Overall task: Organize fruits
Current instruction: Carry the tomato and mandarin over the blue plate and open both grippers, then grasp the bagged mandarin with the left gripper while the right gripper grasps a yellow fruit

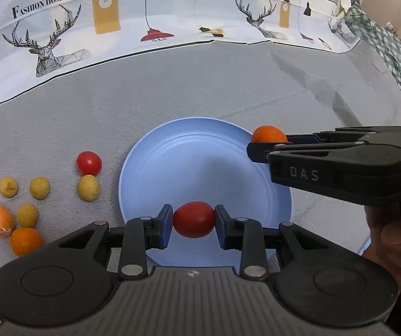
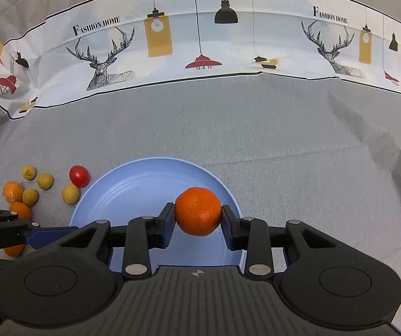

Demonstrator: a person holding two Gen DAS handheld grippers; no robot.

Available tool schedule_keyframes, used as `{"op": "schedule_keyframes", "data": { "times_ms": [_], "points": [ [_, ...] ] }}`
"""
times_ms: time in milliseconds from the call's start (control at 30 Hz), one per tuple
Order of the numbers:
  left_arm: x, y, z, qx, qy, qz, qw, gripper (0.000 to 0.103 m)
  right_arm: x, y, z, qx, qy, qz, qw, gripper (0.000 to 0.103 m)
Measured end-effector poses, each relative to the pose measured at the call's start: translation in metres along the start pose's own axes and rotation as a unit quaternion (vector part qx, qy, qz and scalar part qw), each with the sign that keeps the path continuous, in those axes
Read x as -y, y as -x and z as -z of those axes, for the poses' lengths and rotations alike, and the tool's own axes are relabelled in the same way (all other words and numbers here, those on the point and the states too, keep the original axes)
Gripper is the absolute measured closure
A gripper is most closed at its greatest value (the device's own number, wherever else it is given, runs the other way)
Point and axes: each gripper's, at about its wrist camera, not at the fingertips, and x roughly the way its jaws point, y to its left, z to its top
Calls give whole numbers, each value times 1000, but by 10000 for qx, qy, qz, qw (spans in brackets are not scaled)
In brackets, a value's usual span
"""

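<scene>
Over the blue plate: left gripper pinching a cherry tomato, thin-skinned, squashable; right gripper clamping a firmer mandarin across its middle.

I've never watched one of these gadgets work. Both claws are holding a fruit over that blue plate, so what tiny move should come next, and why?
Probably lower the left gripper a little and open it, setting the red tomato on the blue plate. The plate is bare and the tomato already hangs over its near part. The right gripper, clamped on the orange, can follow.
</scene>
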Motion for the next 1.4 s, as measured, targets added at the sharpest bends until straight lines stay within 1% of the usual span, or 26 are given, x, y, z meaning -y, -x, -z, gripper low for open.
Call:
{"op": "schedule_keyframes", "data": {
  "times_ms": [200,267,300,333,367,400,567,700,833,1033,1400],
  "points": [
    [1,3,-1,57,10,130,9999,67,1,-2,-1,-70,-61,-41,9999,66],
    [2,3,-1,45,22,149,9999,59,2,-2,-1,-62,-114,-80,9999,65],
    [3,3,-1,56,35,141,9999,49,1,-1,-1,-47,-125,-35,9999,63],
    [4,4,-2,69,41,120,9999,42,2,-1,-2,-20,-118,45,9999,52],
    [3,4,-2,82,44,87,9999,41,4,0,-2,17,-117,96,9999,44],
    [3,4,-2,83,48,51,9999,40,4,1,-2,50,-138,126,9998,43],
    [1,4,-3,94,75,-135,9998,37,3,0,-2,35,-104,217,9997,43],
    [0,6,-4,131,72,-199,9997,32,1,0,-3,70,-7,279,9996,43],
    [-1,6,-4,137,48,-214,9997,29,2,2,-3,131,-41,311,9994,43],
    [-2,7,-4,119,73,-157,9998,28,8,3,-4,134,-309,238,9991,43],
    [-7,10,-4,138,103,-166,9997,28,4,4,-6,148,-346,184,9991,42]
  ]
}}
